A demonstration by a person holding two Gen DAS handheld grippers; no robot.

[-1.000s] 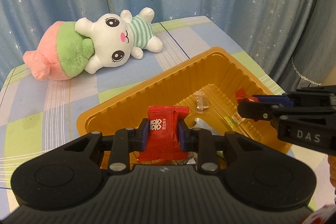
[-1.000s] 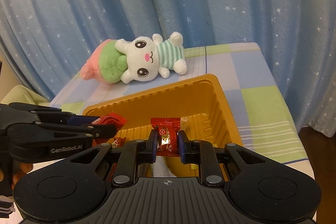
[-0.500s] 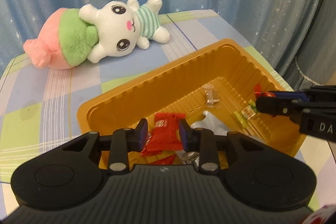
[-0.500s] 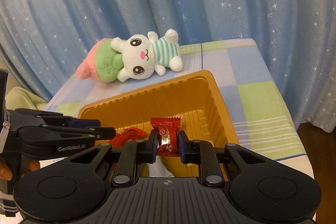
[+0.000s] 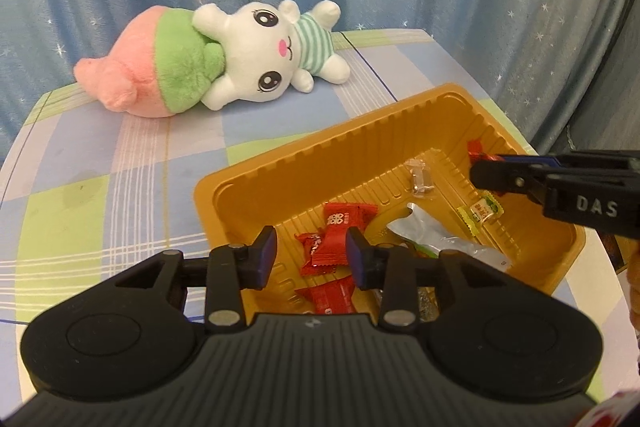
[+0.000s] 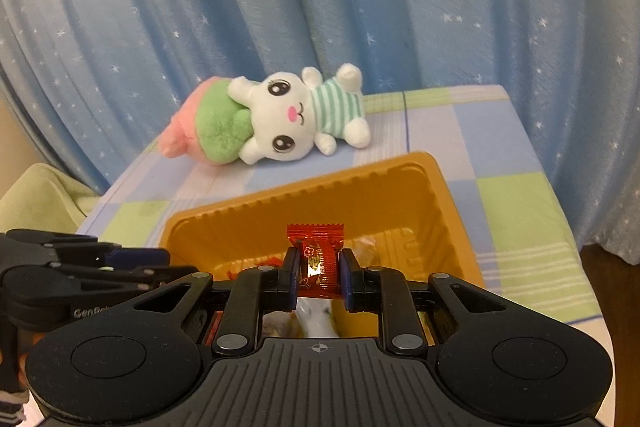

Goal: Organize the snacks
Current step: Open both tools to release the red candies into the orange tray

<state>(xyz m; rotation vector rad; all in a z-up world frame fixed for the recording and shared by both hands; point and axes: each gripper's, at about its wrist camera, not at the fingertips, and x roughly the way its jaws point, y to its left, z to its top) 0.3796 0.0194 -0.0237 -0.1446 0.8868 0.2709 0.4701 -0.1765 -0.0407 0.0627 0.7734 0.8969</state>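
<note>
A plush bunny point(image 5: 256, 63) lies on the checked surface point(image 5: 100, 163) behind the yellow tray point(image 5: 304, 155), with a blue star curtain point(image 6: 320, 7) at the back. The left claw point(image 5: 311, 253) has just been opening; its pads are apart and touch nothing, and a red candy point(image 5: 344, 233) lies in the tray below, its long side pointing away and to the right. The right claw point(image 6: 319, 277) is squeezed tight on another red candy wrapper point(image 6: 318, 255), which stands up tall over the tray.

My orange tray point(image 5: 304, 163) looked like ribbed, slightly glossy plastic, and the red candy point(image 6: 320, 263) wore shiny crinkled foil. The far plush rabbit point(image 5: 256, 63) was fuzzy cloth on a smooth checked tablecloth point(image 5: 100, 163).
</note>
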